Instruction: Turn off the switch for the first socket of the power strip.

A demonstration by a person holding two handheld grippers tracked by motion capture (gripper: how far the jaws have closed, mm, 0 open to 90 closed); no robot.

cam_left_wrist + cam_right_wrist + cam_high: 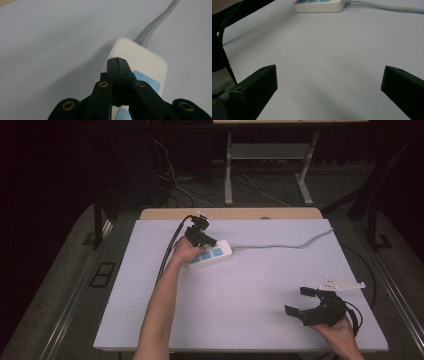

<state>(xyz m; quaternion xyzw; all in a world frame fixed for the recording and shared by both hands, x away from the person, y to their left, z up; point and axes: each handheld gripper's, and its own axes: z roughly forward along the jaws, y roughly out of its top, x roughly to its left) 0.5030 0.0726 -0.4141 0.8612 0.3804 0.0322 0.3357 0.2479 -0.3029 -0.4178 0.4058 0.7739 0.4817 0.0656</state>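
White power strip [211, 255] with blue socket panels, lettering too faint to be read, lies far-centre on the tabletop [240, 290]. Left tool [117, 60] is held fully closed above it, gripping nothing; right tool [299, 301] is held wide apart, empty.

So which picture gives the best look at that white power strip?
The left gripper view: the power strip sits close up, with its cable and blue sockets clear. The high view shows it small under the left gripper; the right gripper view catches its side at the top edge.

Room dark around the edges, table [250, 285] evenly lit from overhead, no glare. Soft shadows fall beside the power strip [140, 62] and under the forearm. Both gripper views slightly soft (near jaws blurred), high view grainy.
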